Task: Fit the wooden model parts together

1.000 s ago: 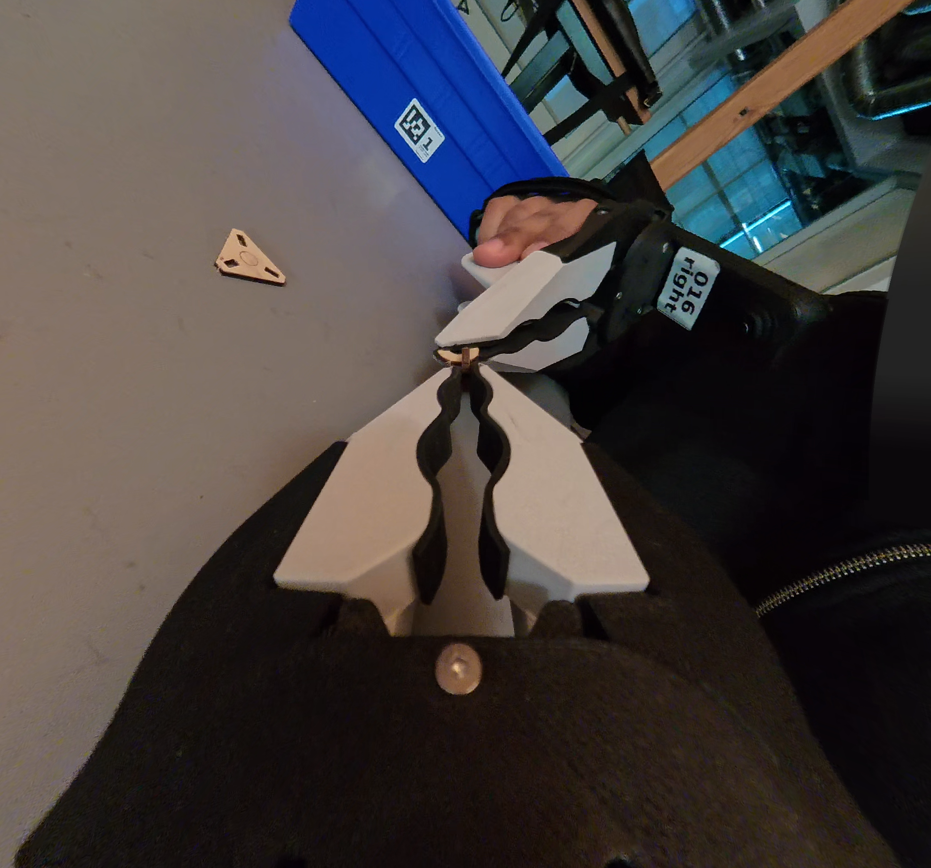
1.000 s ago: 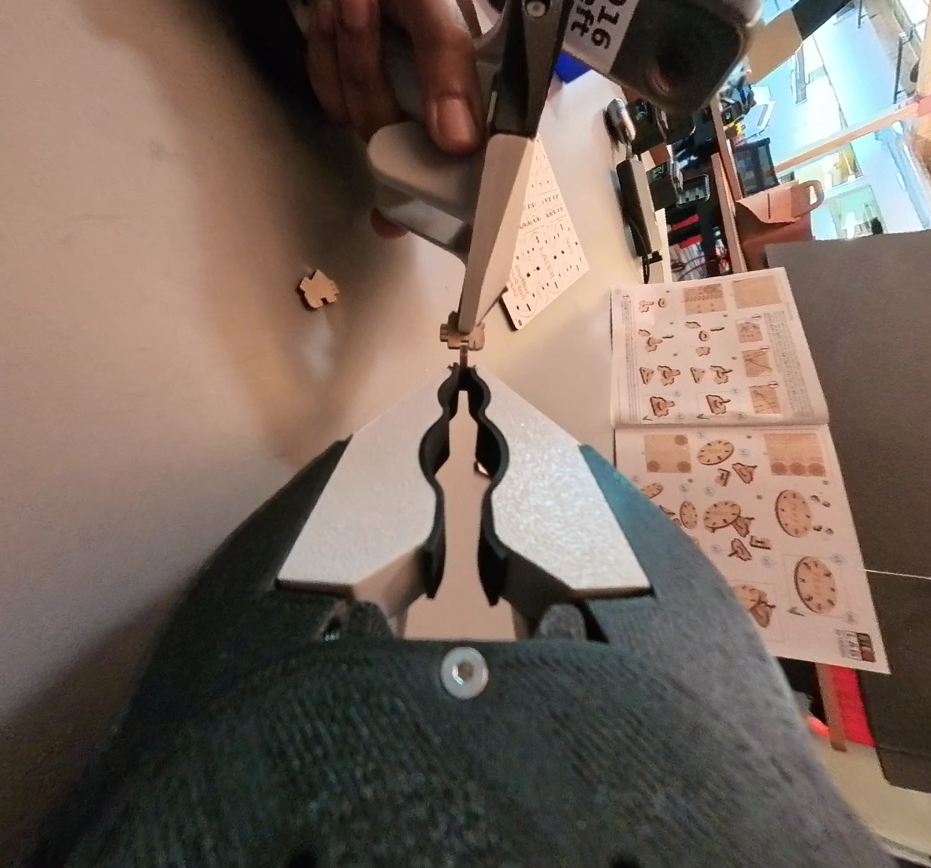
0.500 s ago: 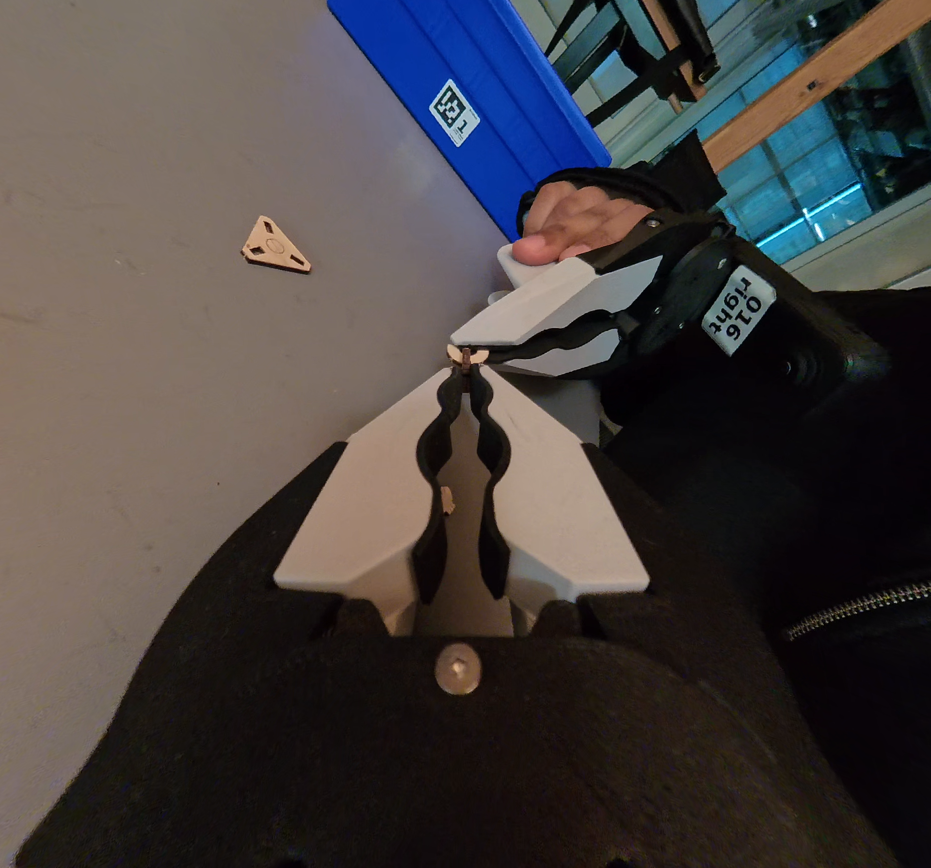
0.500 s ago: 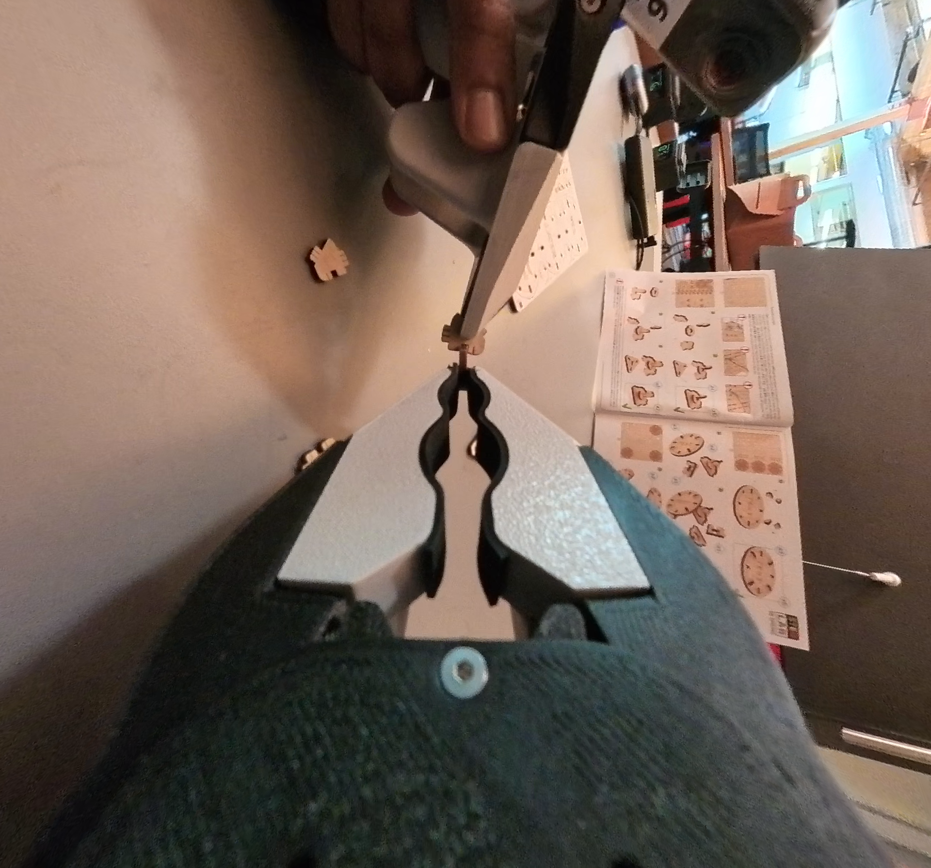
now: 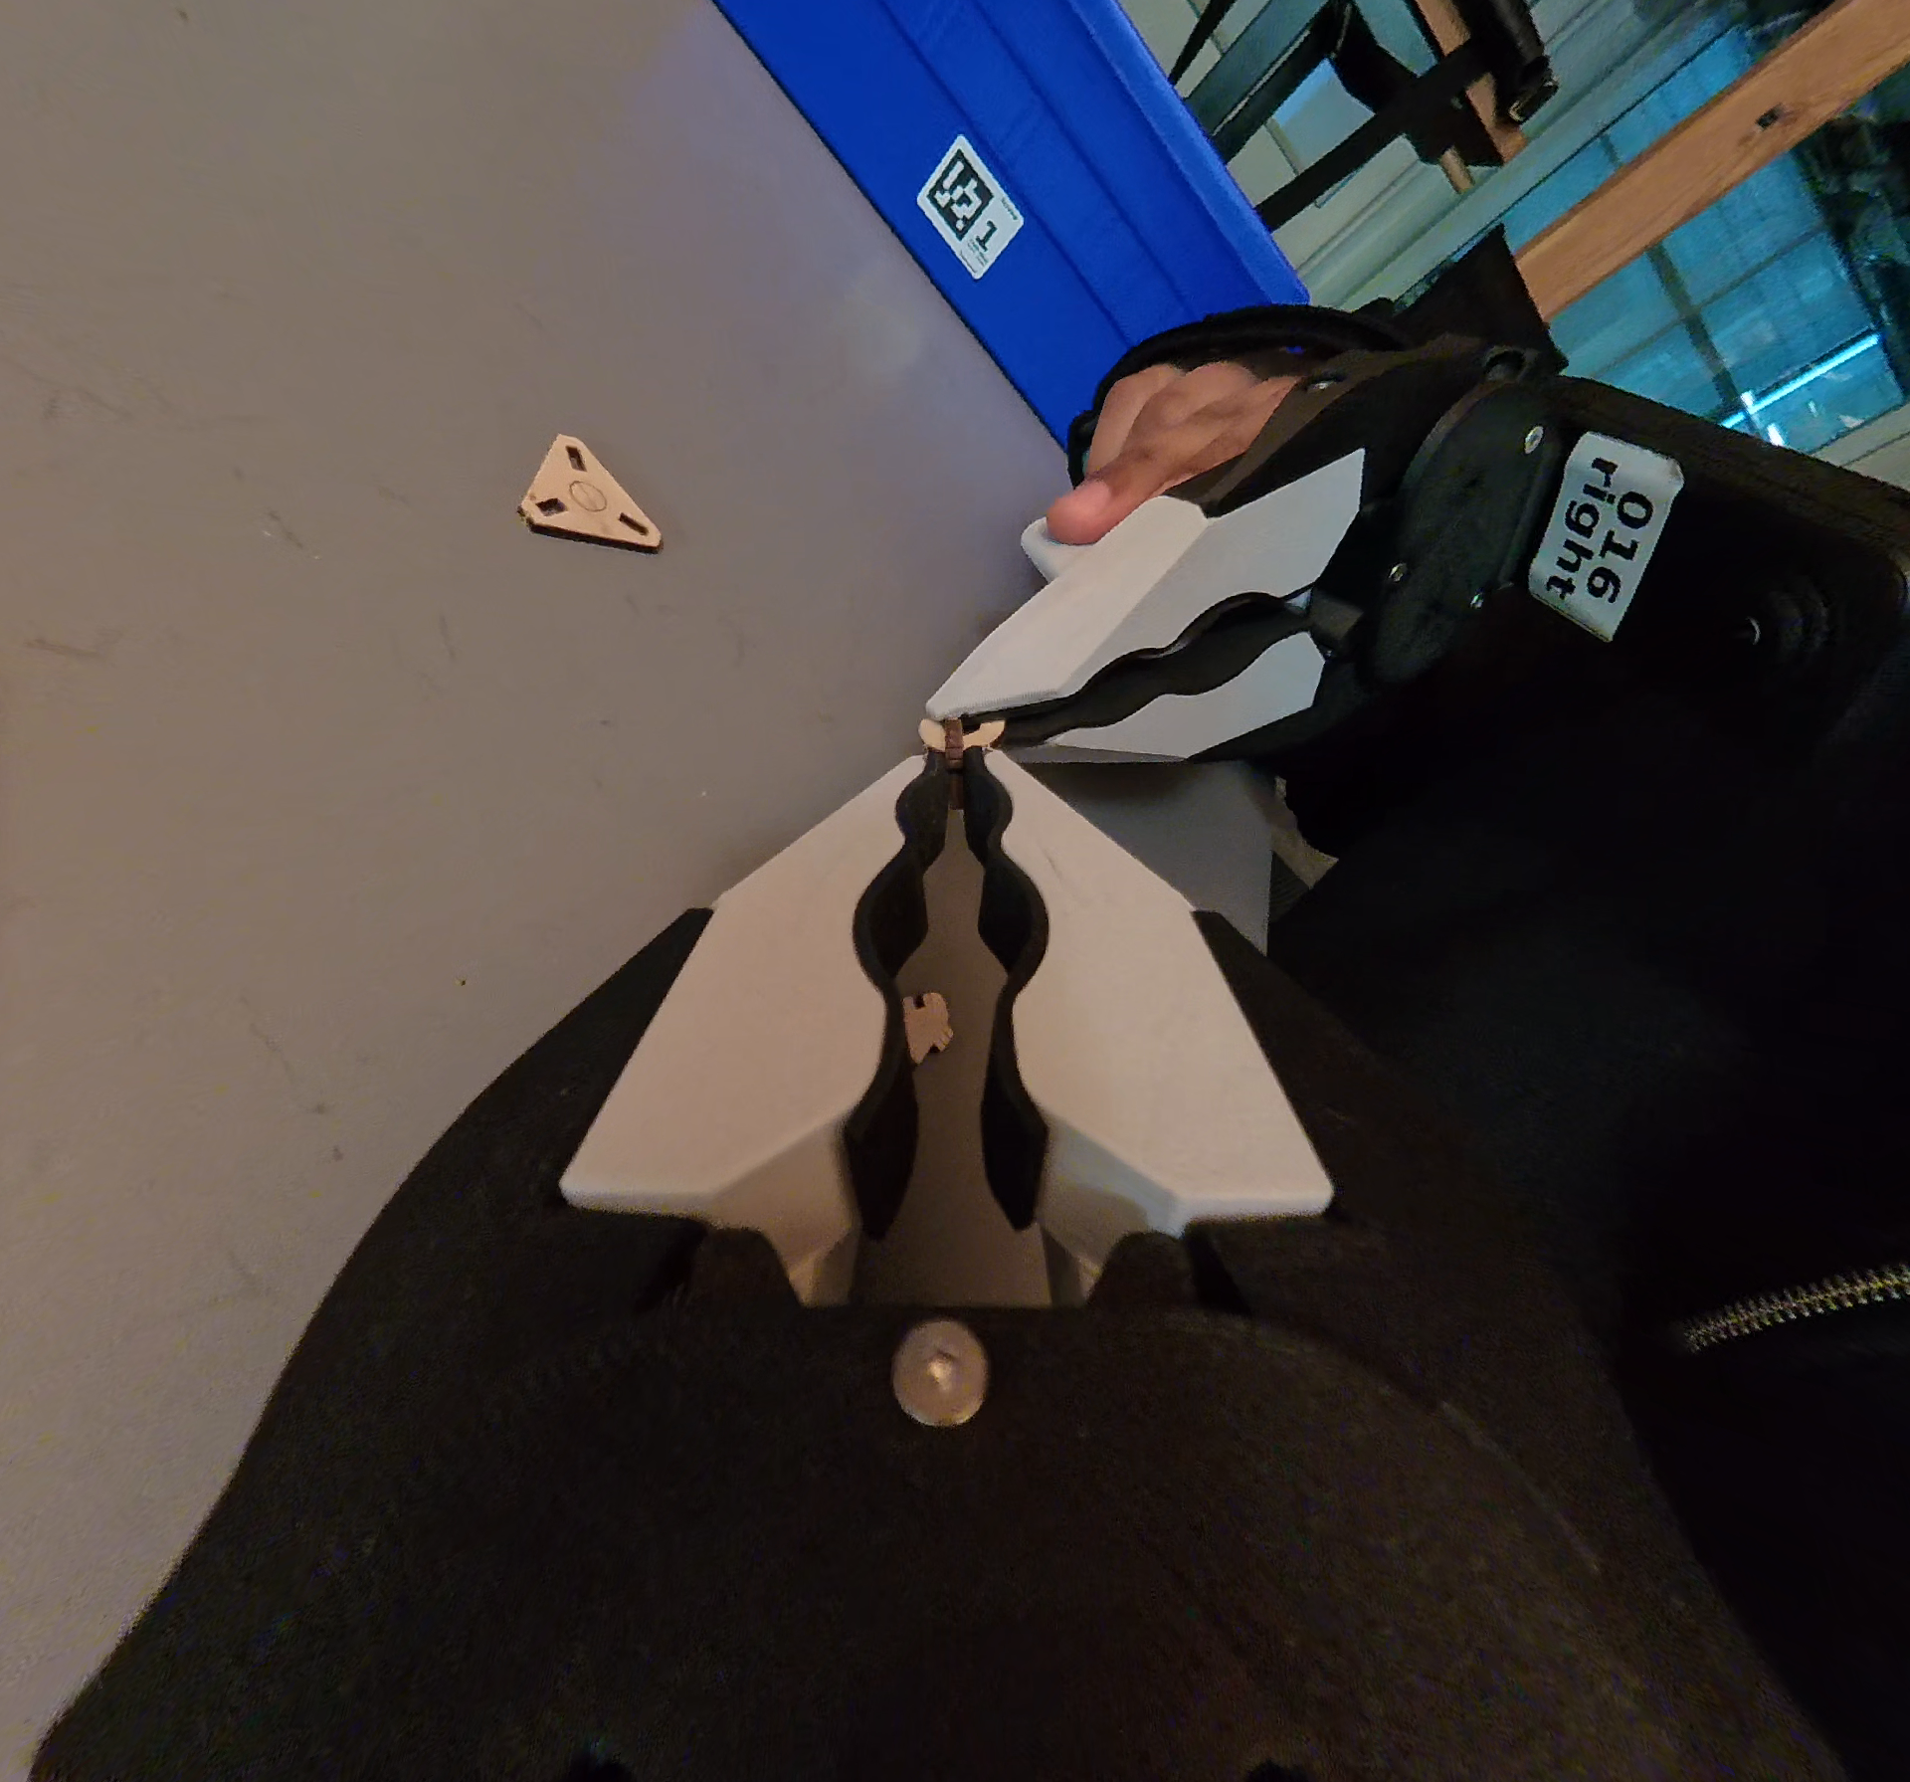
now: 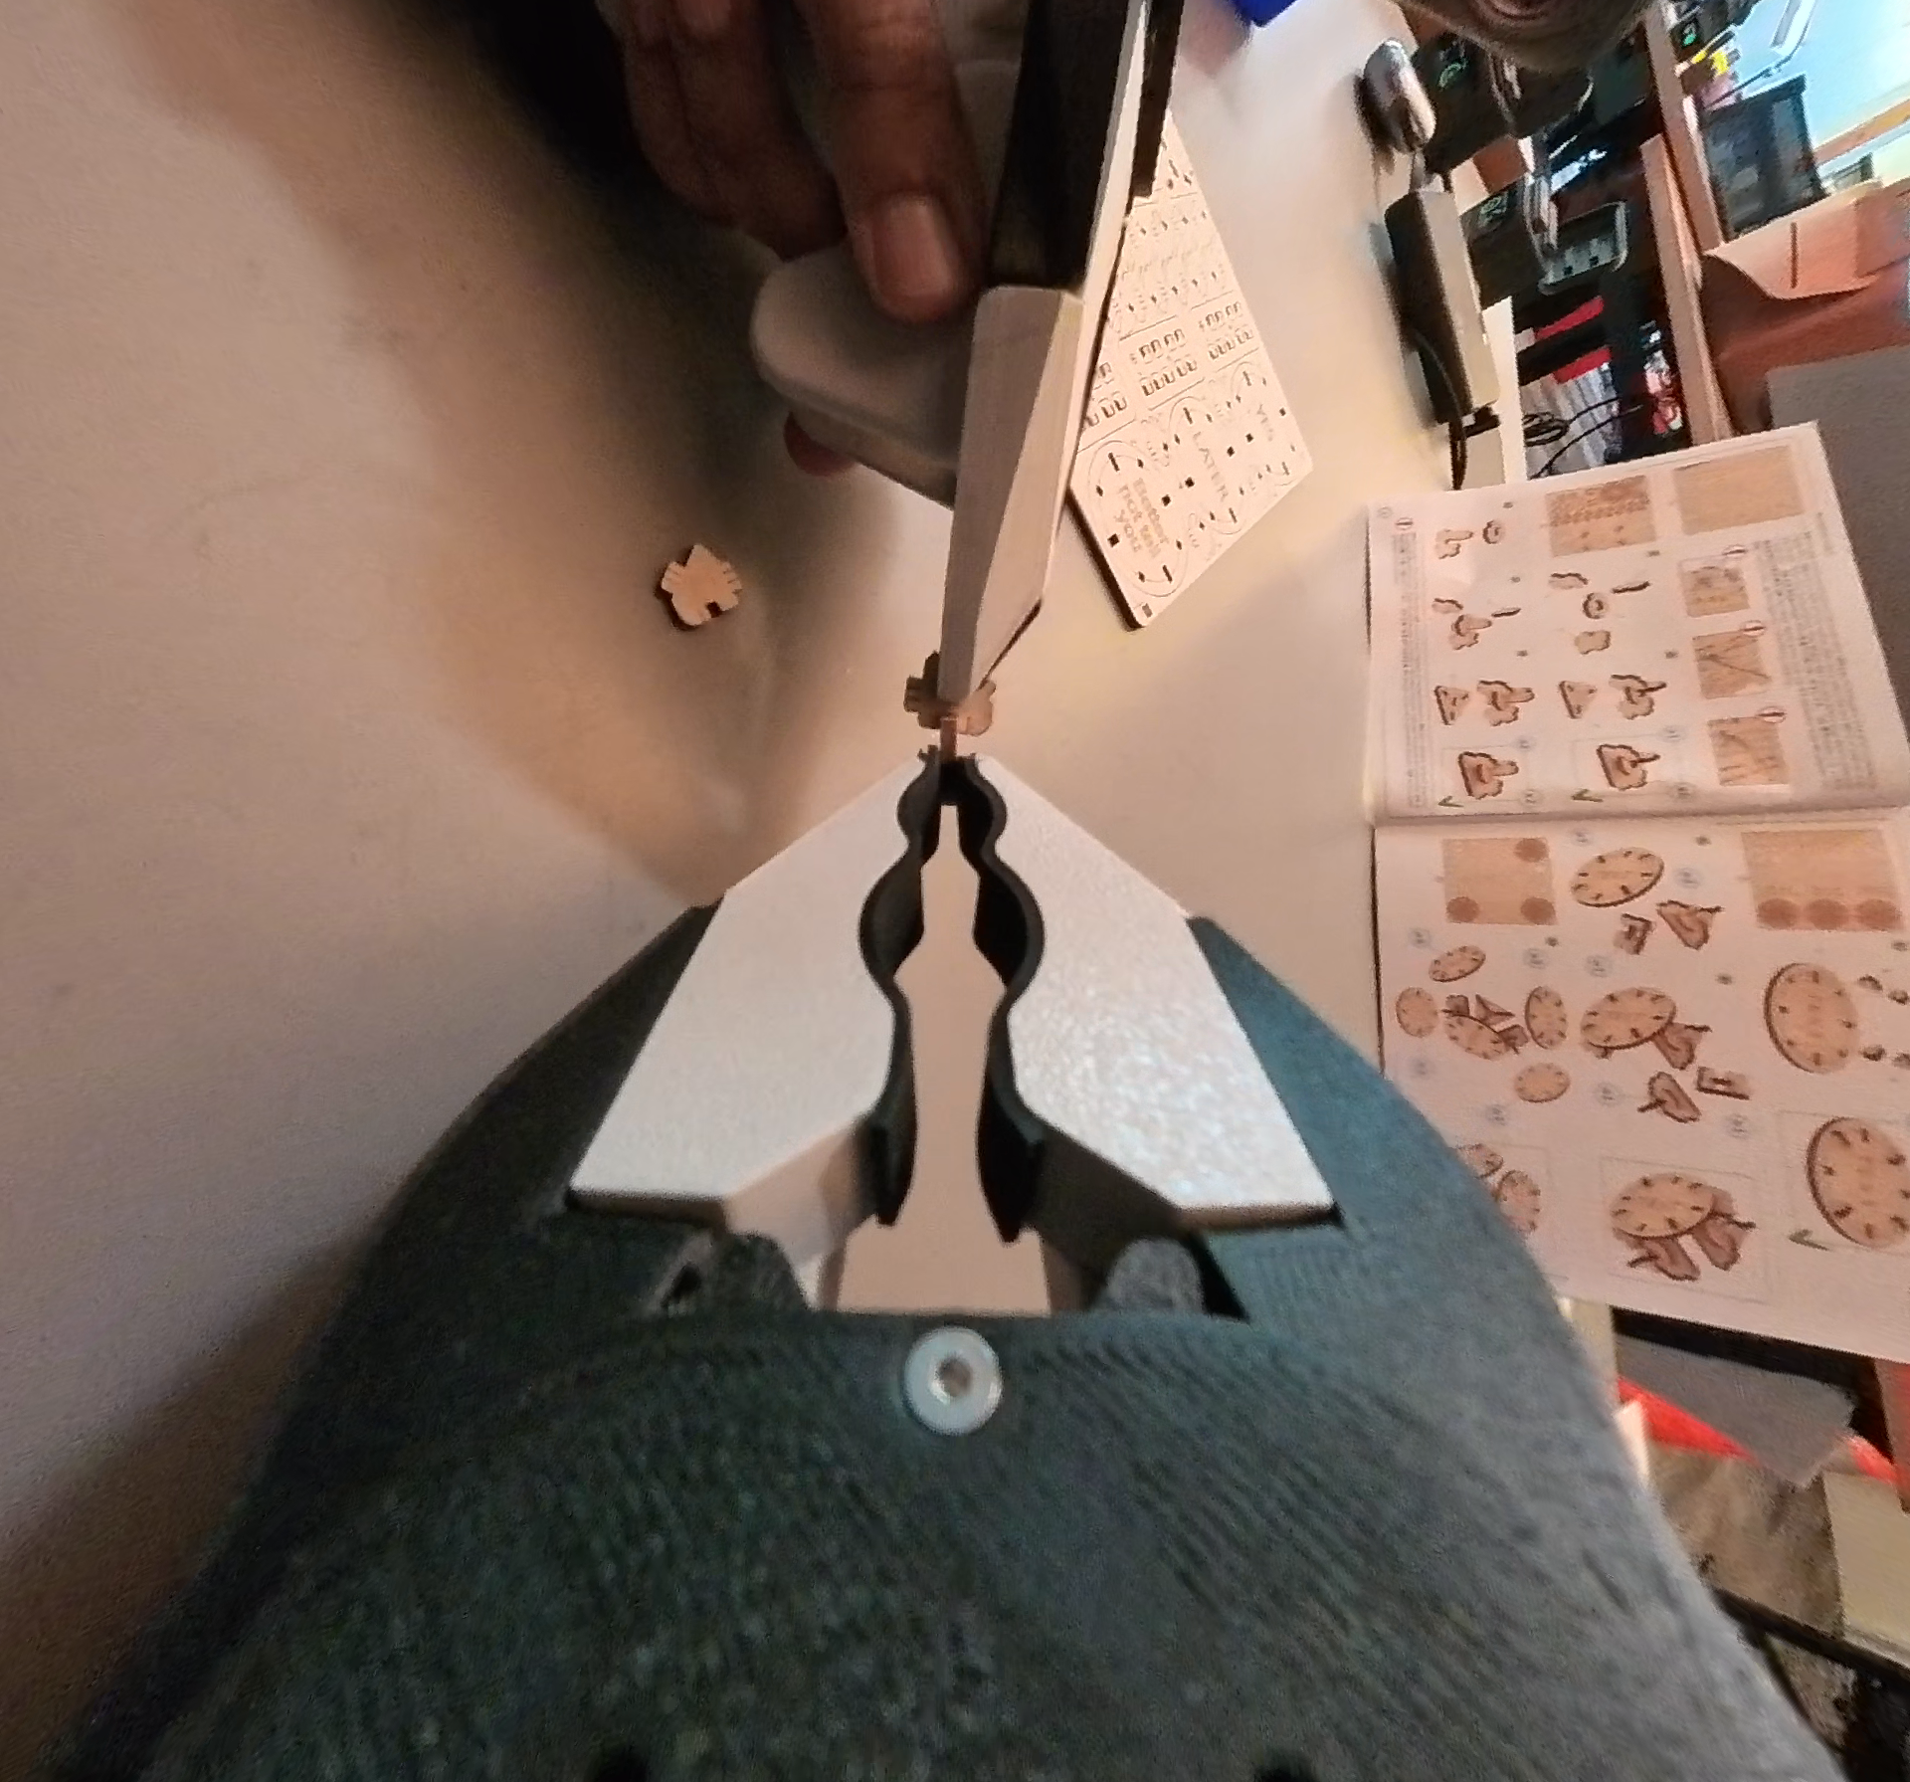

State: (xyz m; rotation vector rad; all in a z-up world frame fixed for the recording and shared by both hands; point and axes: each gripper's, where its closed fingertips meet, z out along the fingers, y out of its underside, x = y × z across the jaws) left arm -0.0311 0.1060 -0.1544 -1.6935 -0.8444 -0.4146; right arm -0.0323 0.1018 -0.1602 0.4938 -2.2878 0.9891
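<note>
Each gripper has two pale grey wedge-shaped fingers (image 5: pixel 786 1040) lined with wavy black pads (image 5: pixel 889 916), set in a dark felt-like shroud (image 5: pixel 930 1567) with one silver screw (image 5: pixel 938 1373) at lower centre. At the right of the frame, the right gripper (image 5: pixel 992 721) carries a black round housing with a white sticker (image 5: pixel 1602 533). The person wears black sleeves and a zipped jacket (image 5: pixel 1798 1303).

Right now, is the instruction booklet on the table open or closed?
Open: the instruction booklet lies spread flat on the table, two pages of wooden-part drawings showing either side of its fold.
</note>
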